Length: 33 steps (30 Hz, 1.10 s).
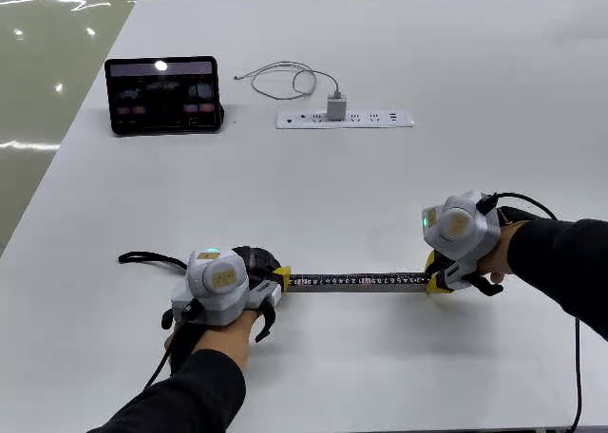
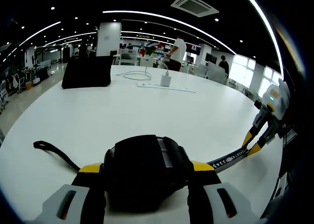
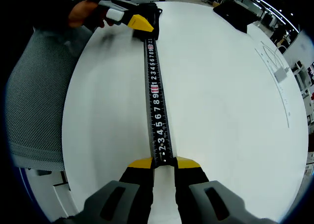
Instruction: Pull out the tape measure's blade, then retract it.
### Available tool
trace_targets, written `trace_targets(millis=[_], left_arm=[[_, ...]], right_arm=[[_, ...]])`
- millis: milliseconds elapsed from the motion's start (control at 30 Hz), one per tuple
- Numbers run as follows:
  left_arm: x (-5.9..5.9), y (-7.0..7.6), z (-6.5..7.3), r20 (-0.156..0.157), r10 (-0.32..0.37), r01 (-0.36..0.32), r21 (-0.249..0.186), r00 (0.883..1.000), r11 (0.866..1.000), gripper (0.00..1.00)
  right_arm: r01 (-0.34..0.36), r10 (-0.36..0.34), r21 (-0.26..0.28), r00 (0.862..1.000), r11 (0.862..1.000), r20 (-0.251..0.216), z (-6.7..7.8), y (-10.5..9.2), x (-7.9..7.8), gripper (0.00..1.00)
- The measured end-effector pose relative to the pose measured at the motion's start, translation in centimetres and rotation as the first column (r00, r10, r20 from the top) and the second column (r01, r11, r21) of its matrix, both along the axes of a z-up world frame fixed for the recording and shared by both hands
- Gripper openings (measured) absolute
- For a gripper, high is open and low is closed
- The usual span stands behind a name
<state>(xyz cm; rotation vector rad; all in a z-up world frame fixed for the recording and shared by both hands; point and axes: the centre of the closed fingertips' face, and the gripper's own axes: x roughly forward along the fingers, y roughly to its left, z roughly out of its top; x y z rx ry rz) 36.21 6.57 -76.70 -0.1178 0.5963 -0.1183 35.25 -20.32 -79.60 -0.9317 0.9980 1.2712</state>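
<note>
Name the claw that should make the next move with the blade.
Right, probably: the right claw pinches the blade at its end and can guide it; the left claw holds the case.

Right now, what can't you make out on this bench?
1. Tip of the blade: right gripper view, hidden between the jaws of the right hand-held gripper.
2. Tape measure case: head view, mostly covered by the left hand-held gripper.
3. Tablet screen: head view, too small to read.

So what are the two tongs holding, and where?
The left tongs grip the tape measure by its black case. The right tongs pinch the pulled-out blade at its tip.
</note>
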Motion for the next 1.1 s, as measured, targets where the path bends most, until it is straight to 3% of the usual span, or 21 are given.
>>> trace_targets(millis=[167, 233, 300, 367, 433, 800, 1100], left_arm=[[0.03, -0.01, 0.02, -0.038, 0.018, -0.019, -0.045, 0.999, 0.999, 0.65], [0.18, 0.07, 0.21, -0.048, 0.066, -0.071, -0.106, 0.997, 0.992, 0.66], [0.19, 0.05, 0.01, -0.061, 0.046, -0.049, -0.044, 0.997, 0.998, 0.65], [0.21, -0.01, -0.07, -0.063, 0.050, -0.053, -0.046, 0.997, 0.998, 0.65], [0.08, -0.06, -0.10, -0.058, 0.038, -0.039, -0.020, 0.998, 0.999, 0.64], [0.13, 0.00, -0.05, -0.054, 0.026, -0.027, -0.021, 0.998, 0.999, 0.63], [0.14, 0.00, -0.10, -0.067, 0.020, -0.021, -0.024, 0.998, 0.999, 0.63]], right_arm=[[0.003, -0.003, -0.003, 1.000, 1.000, -0.003, -0.04, -0.01, -0.05, 0.11], [0.003, -0.003, -0.006, 1.000, 1.000, -0.003, -0.03, 0.02, -0.05, 0.11], [0.000, 0.000, -0.008, 1.000, 1.000, -0.002, -0.05, -0.01, -0.05, 0.11], [0.005, -0.005, -0.007, 1.000, 1.000, -0.002, -0.04, 0.01, -0.05, 0.11], [0.006, -0.006, -0.007, 1.000, 1.000, -0.001, -0.03, 0.03, -0.07, 0.11], [-0.007, 0.007, -0.001, 1.000, 1.000, 0.009, 0.00, 0.21, -0.14, 0.11], [0.003, -0.003, -0.002, 1.000, 1.000, 0.011, 0.08, 0.85, -0.26, 0.11]])
